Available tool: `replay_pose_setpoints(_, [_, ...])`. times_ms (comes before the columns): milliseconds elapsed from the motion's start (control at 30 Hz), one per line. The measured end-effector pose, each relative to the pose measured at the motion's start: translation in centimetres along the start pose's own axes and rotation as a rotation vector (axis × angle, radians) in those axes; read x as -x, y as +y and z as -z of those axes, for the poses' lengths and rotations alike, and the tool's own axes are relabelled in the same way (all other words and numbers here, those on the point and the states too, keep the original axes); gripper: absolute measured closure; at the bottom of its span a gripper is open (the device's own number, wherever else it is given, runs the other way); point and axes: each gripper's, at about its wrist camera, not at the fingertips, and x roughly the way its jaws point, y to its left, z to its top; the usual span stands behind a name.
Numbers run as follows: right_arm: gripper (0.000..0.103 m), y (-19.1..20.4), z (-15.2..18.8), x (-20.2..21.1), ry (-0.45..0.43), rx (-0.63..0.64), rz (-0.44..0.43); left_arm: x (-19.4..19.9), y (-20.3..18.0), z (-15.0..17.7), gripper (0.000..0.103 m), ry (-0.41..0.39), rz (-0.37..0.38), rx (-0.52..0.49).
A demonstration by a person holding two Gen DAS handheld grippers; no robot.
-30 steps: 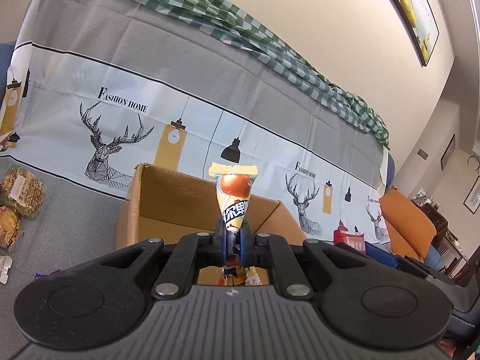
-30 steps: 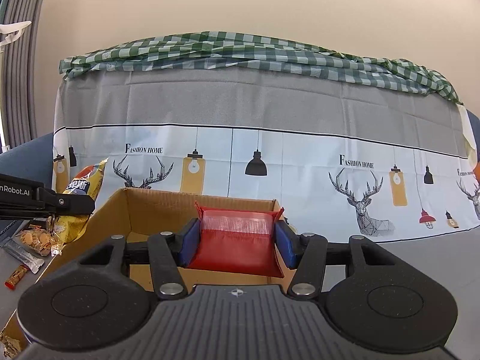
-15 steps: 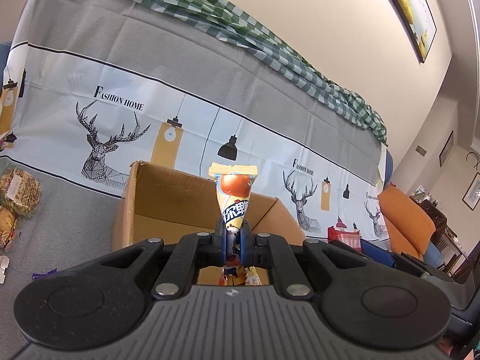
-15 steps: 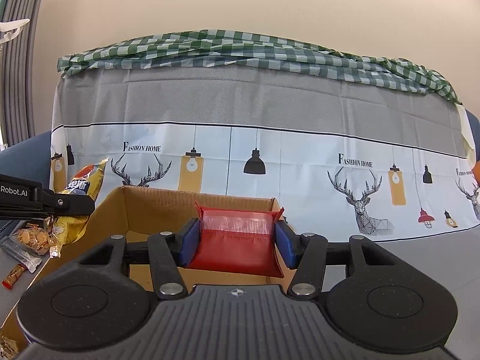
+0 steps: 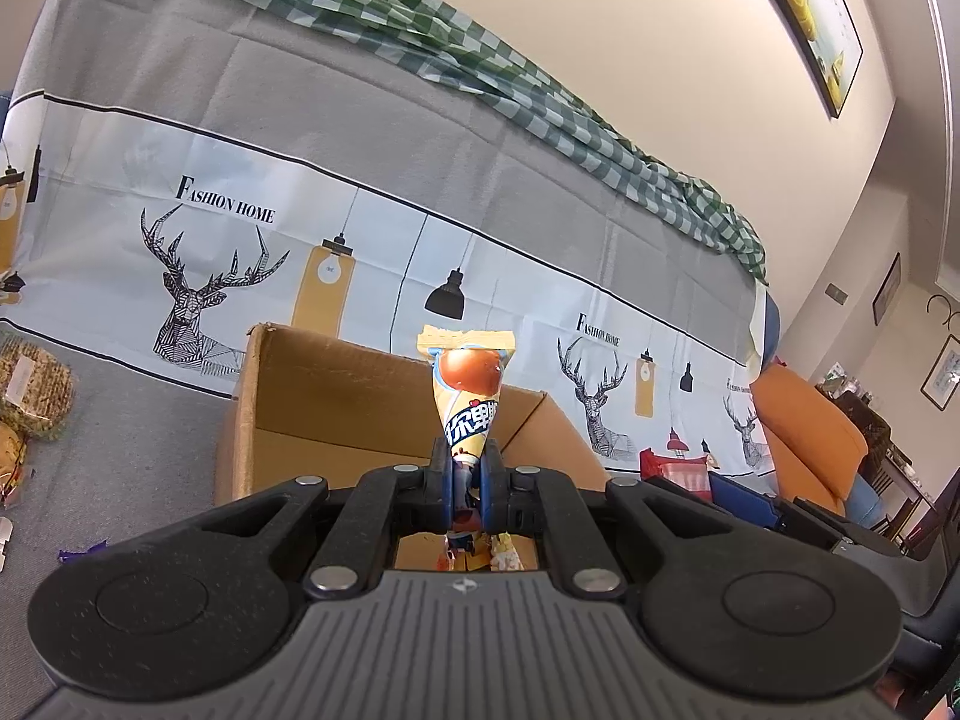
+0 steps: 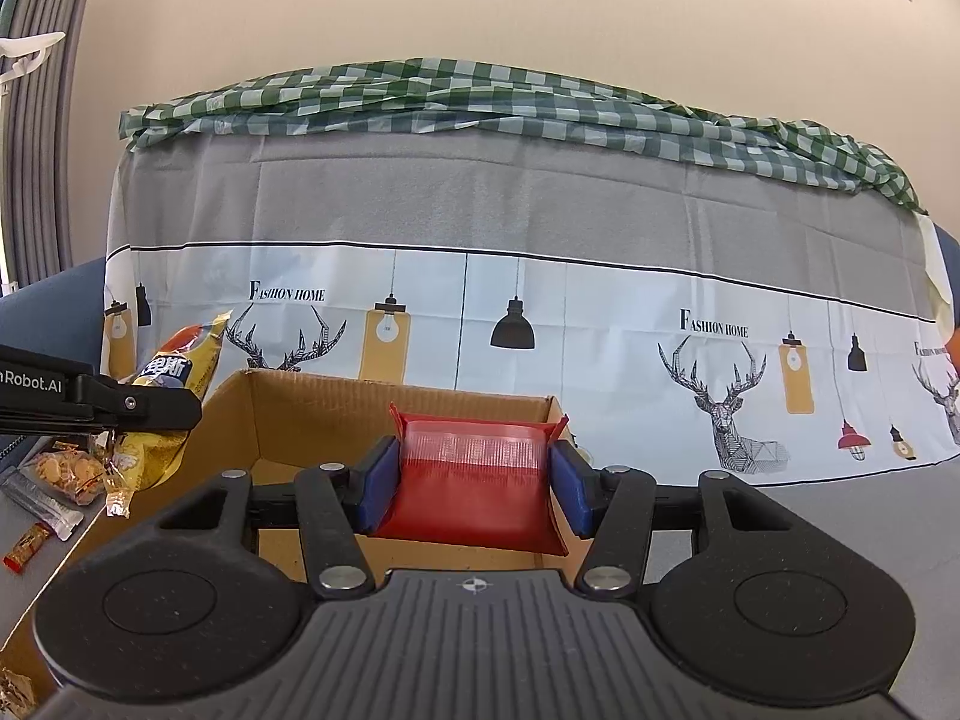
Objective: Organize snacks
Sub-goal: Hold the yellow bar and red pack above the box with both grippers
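My left gripper (image 5: 465,474) is shut on a yellow snack packet (image 5: 468,396) that stands upright above an open cardboard box (image 5: 324,396). The packet also shows in the right wrist view (image 6: 174,396), at the box's left edge. My right gripper (image 6: 474,480) is shut on a red snack pouch (image 6: 474,480) and holds it over the box (image 6: 336,414). The red pouch also shows at the right in the left wrist view (image 5: 675,465). Some wrapped snacks lie on the box floor (image 5: 480,552).
Several loose snack bags lie on the grey cloth left of the box (image 5: 30,384) (image 6: 66,474). A sofa back with a deer-print cover (image 6: 516,312) rises behind the box. An orange cushion (image 5: 810,438) is at the far right.
Both grippers have drifted slightly, so the box sits a little further right in each view. Both grips are unchanged.
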Motion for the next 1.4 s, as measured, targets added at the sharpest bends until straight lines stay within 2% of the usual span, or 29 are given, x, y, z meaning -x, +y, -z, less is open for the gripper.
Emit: replay_pose_setpoints(1400, [0.046, 0.28, 0.06, -0.13, 0.003, 0.014, -0.004, 0.17, -0.67, 0.17, 0.095, -0.008, 0.017, -0.019])
